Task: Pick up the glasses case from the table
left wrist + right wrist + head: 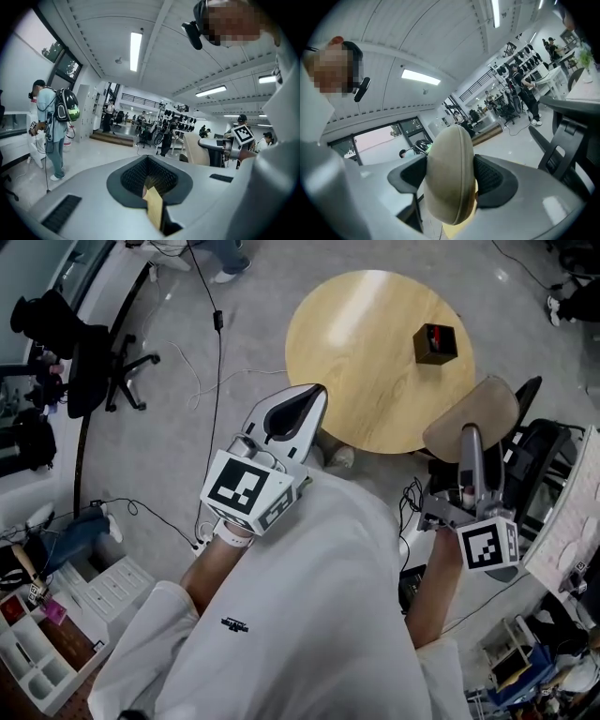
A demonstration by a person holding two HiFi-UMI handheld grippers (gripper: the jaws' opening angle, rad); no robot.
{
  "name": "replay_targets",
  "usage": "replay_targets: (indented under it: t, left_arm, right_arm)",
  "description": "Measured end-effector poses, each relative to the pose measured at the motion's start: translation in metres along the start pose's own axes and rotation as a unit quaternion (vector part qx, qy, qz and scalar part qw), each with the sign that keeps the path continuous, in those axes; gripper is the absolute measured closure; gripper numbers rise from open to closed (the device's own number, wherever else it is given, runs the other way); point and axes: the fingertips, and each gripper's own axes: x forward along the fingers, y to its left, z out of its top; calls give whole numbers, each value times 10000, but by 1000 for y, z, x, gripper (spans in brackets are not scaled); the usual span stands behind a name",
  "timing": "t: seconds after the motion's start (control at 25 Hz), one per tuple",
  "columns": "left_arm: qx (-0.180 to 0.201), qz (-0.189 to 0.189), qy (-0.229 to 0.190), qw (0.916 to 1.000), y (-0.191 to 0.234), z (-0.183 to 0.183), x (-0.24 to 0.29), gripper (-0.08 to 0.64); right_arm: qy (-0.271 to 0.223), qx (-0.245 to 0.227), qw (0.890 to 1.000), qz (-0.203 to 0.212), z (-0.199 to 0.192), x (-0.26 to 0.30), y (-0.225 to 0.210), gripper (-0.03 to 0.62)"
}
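Case: the beige glasses case (451, 174) is held upright between the jaws of the right tool (472, 460); in the head view it is seen at about 4 o'clock of the round table (366, 352), over its edge.
Right tool: closed on the case, both pads pressed to its sides, pointed upward toward the ceiling.
Left tool (305, 404): jaws brought together, nothing gripped, kept at 8 o'clock of the table.
Other thing: a small dark box (436, 343) is left on the table at 2 o'clock.
Progress: the pick-up is judged done, as the case seems lifted off the table; nothing more is asked by the task.
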Motion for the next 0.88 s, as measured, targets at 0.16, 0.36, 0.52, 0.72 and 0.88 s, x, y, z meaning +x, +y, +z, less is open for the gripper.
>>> replay_targets:
  t: [0.16, 0.36, 0.52, 0.72, 0.88]
  left_arm:
    - [32, -7, -78, 10000, 4, 6, -8, 553]
    - [74, -32, -173, 9998, 1, 10, -15, 553]
    - [110, -55, -203, 9997, -2, 10, -19, 552]
    - [104, -53, -244, 9996, -3, 13, -23, 553]
    - [105, -102, -238, 9996, -10, 13, -19, 552]
  right_arm:
    - [-184, -91, 9998, 26, 8, -7, 6, 261]
    - [-376, -131, 9991, 113, 16, -20, 14, 261]
    - [-477, -285, 9982, 221, 20, -27, 18, 261]
    - [-500, -355, 9977, 296, 20, -36, 22, 261]
    - [-441, -355, 9980, 290, 18, -39, 17, 259]
